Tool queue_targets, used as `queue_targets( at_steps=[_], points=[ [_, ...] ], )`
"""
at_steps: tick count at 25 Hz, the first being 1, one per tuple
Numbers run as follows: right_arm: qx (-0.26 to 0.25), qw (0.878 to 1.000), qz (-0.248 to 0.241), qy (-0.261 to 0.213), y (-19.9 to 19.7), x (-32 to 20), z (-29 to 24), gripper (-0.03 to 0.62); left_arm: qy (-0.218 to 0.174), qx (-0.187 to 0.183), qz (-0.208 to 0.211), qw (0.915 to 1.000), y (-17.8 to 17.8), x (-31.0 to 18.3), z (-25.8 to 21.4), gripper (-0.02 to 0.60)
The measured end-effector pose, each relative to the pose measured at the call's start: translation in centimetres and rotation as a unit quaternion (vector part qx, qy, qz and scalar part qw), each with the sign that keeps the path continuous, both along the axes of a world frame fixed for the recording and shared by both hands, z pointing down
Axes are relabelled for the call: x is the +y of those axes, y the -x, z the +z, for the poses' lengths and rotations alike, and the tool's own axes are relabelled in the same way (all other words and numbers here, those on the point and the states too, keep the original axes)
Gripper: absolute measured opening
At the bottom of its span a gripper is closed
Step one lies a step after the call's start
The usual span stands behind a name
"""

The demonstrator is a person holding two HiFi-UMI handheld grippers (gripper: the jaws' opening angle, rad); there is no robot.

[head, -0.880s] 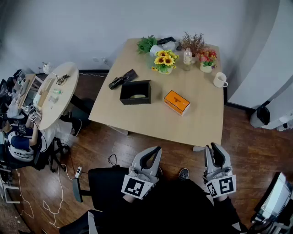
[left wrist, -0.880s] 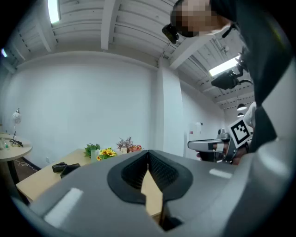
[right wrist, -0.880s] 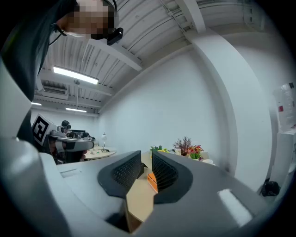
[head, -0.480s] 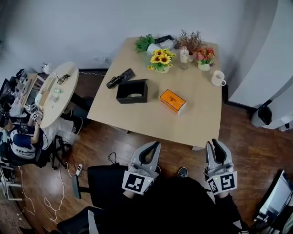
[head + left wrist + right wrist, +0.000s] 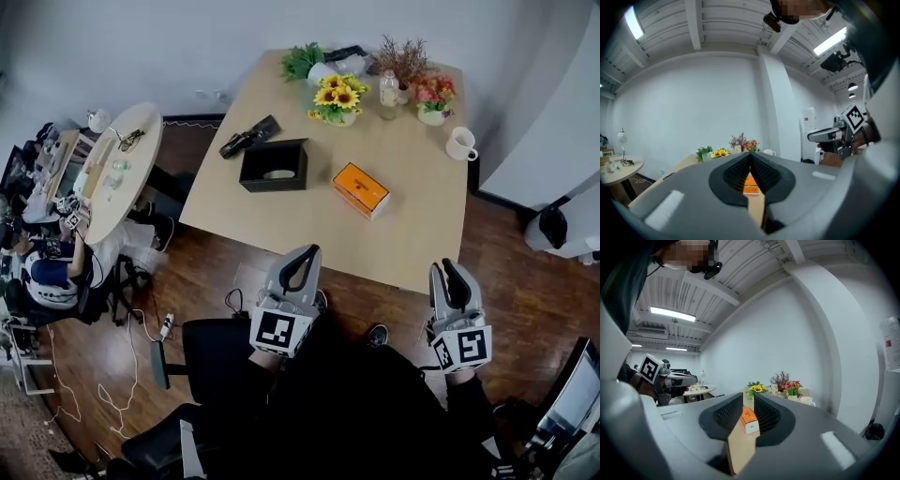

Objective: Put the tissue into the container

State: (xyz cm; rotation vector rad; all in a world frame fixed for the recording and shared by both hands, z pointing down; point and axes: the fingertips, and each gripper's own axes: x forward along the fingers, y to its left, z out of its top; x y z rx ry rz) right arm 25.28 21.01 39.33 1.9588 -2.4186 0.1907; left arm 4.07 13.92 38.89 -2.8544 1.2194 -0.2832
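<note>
Both grippers are shown higher in the head view than half a second ago, nearer the table's (image 5: 412, 239) bottom edge.

Two grippers are counted: the left gripper (image 5: 309, 252) is closed tip to tip on nothing, and the right gripper (image 5: 449, 266) is narrowed to a slit, also empty. One orange tissue box (image 5: 361, 188) is seen at the table's centre, right of one black container (image 5: 275, 166) and apart from it. One white mug (image 5: 460, 143), one bottle (image 5: 388, 91) and four plants are lined along the upper edge. A pale item inside the container cannot be identified. The person's body is cut off at the bottom.
</note>
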Motion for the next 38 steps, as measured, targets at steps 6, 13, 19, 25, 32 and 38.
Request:
queue_targets(
  at_steps=[6, 13, 19, 25, 32, 38],
  points=[
    [0.025, 0.999, 0.031, 0.033, 1.1, -5.8, 3.2, 0.075, 0.011, -0.003, 0.036, 0.9993, 0.3, -7.1, 2.6, 0.0],
    [0.04, 0.989, 0.095, 0.105, 4.2, -12.9, 8.2, 0.076, 0.056, -0.064, 0.125, 0.9885, 1.3, -16.3, 8.5, 0.0],
    [0.047, 0.975, 0.112, 0.188, 5.1, -17.2, 14.0, 0.077, 0.132, -0.112, 0.193, 0.9658, -0.8, -21.0, 14.8, 0.0],
    [0.032, 0.966, 0.071, 0.247, 6.1, -18.8, 19.0, 0.181, 0.173, -0.172, 0.228, 0.9425, -3.9, -22.0, 18.7, 0.171],
    [0.028, 0.958, 0.044, 0.282, 6.7, -19.7, 22.7, 0.328, 0.215, -0.221, 0.272, 0.9114, -6.6, -21.8, 22.2, 0.31],
    [0.036, 0.953, 0.049, 0.297, 7.5, -20.6, 23.8, 0.359, 0.234, -0.267, 0.309, 0.8825, -8.3, -21.8, 23.4, 0.344]
  ],
)
